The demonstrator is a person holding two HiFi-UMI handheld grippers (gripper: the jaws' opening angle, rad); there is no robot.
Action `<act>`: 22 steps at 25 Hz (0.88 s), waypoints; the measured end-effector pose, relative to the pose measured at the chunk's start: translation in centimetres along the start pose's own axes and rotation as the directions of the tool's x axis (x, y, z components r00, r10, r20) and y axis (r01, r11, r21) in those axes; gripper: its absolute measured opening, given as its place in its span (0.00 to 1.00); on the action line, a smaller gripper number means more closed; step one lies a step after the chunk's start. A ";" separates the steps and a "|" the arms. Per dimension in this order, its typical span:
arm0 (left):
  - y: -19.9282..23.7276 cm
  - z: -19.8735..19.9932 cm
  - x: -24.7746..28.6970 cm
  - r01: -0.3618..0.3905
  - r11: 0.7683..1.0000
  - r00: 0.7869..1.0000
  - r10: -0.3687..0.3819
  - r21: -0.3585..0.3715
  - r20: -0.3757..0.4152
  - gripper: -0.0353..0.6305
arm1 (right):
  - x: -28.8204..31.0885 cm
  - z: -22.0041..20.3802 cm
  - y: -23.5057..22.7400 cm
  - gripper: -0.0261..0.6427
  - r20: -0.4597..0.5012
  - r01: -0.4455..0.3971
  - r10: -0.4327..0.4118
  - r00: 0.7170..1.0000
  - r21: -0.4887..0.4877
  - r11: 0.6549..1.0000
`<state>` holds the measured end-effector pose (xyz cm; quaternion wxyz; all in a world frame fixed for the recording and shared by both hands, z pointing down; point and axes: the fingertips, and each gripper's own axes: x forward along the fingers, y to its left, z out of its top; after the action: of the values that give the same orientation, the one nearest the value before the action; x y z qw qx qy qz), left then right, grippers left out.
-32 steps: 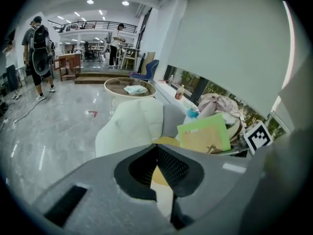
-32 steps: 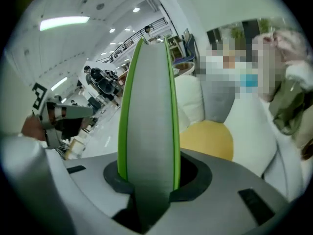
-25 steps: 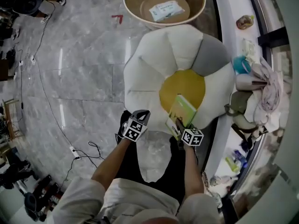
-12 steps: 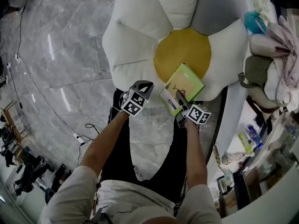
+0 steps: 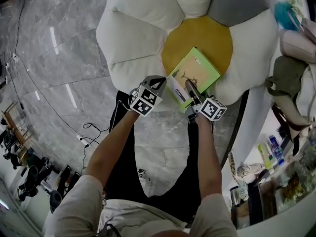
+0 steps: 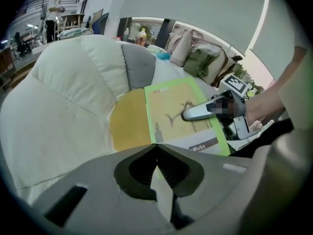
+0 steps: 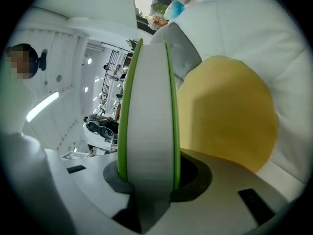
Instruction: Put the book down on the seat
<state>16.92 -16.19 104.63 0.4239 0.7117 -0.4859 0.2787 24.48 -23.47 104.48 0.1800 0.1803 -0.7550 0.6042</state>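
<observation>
Book (image 5: 198, 69) in right claw (image 5: 190, 87) over seat (image 5: 132, 38), bags (image 5: 285, 77) beside

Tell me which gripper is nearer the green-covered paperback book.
Right. The right gripper grips the green book at its near edge; the left gripper sits shut just beside it.

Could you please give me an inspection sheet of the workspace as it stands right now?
Surface: flower-shaped seat, white petals, one grey, yellow centre.
Job's things: green book held over the yellow centre's near edge; whether it touches the seat cannot be told.
Clutter: olive bag and bottles at far right.
Grippers: right hand-held gripper shut on the book's edge; left hand-held gripper shut, empty, beside the book.
Cables: black cable and power strip on the floor at left.
Surroundings: grey marble floor.
</observation>
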 end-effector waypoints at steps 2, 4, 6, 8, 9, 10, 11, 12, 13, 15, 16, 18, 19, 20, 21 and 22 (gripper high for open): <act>0.3 0.2 0.8 -0.017 1.000 1.000 0.017 -0.009 0.023 0.06 | 0.9 0.5 -0.6 0.23 0.021 -0.037 0.036 0.999 0.020 0.999; 1.1 0.7 1.7 -0.039 0.999 0.998 0.041 -0.031 0.054 0.06 | 1.9 1.4 -1.4 0.23 0.048 -0.063 0.061 0.997 0.040 0.997; 1.8 0.9 2.7 -0.061 0.996 0.995 0.066 -0.068 0.073 0.06 | 2.9 2.0 -2.4 0.23 0.055 -0.072 0.070 0.996 0.041 0.997; 2.0 0.7 3.9 -0.079 0.991 0.994 0.086 -0.105 0.071 0.06 | 3.8 2.4 -3.2 0.23 0.038 -0.079 0.078 0.996 0.026 0.997; 2.0 0.5 4.5 -0.084 0.989 0.993 0.092 -0.120 0.067 0.07 | 4.1 2.5 -3.5 0.23 0.029 -0.087 0.087 0.996 0.025 0.996; 1.9 0.3 5.2 -0.087 0.988 0.993 0.097 -0.131 0.065 0.06 | 4.4 2.5 -3.9 0.23 0.022 -0.095 0.095 0.995 0.030 0.995; 1.8 0.1 5.9 -0.091 0.986 0.993 0.101 -0.143 0.062 0.06 | 4.7 2.5 -4.3 0.23 0.018 -0.098 0.097 0.995 0.040 0.994; 1.8 -0.3 6.5 -0.096 0.983 0.993 0.105 -0.156 0.054 0.06 | 4.9 2.5 -4.8 0.23 0.016 -0.093 0.092 0.996 0.052 0.994; 1.7 -0.6 7.1 -0.102 0.980 0.993 0.109 -0.168 0.038 0.06 | 5.0 2.5 -5.3 0.24 0.013 -0.081 0.081 0.997 0.059 0.995; 1.5 -1.4 8.2 -0.111 0.979 0.994 0.113 -0.171 0.001 0.07 | 5.3 2.5 -6.3 0.25 -0.001 -0.044 0.044 0.999 0.056 0.997; 1.4 -1.7 8.6 -0.116 0.981 0.993 0.115 -0.158 -0.013 0.07 | 5.4 2.4 -6.7 0.25 -0.011 -0.028 0.029 1.000 0.050 0.998; 1.3 -1.9 9.1 -0.126 0.982 0.992 0.125 -0.141 -0.022 0.07 | 5.5 2.2 -7.2 0.26 -0.020 -0.028 0.029 0.999 0.056 0.998; 1.4 -2.0 9.2 -0.127 0.981 0.992 0.126 -0.147 -0.020 0.07 | 5.5 2.3 -7.3 0.26 -0.021 -0.038 0.039 0.999 0.065 0.997; 1.5 -2.0 9.3 -0.125 0.980 0.992 0.124 -0.157 -0.016 0.07 | 5.5 2.3 -7.3 0.25 -0.021 -0.047 0.049 0.999 0.073 0.996; 1.5 -1.9 9.3 -0.122 0.978 0.993 0.122 -0.167 -0.011 0.07 | 5.5 2.4 -7.3 0.25 -0.021 -0.055 0.057 0.998 0.081 0.995; 1.6 -1.9 9.4 -0.120 0.977 0.993 0.120 -0.174 -0.007 0.07 | 5.5 2.4 -7.3 0.25 -0.022 -0.061 0.064 0.998 0.088 0.994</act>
<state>18.93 -19.04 113.66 0.4660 0.6418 -0.5512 0.2590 23.13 -27.61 112.92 0.1623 0.1567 -0.7308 0.6443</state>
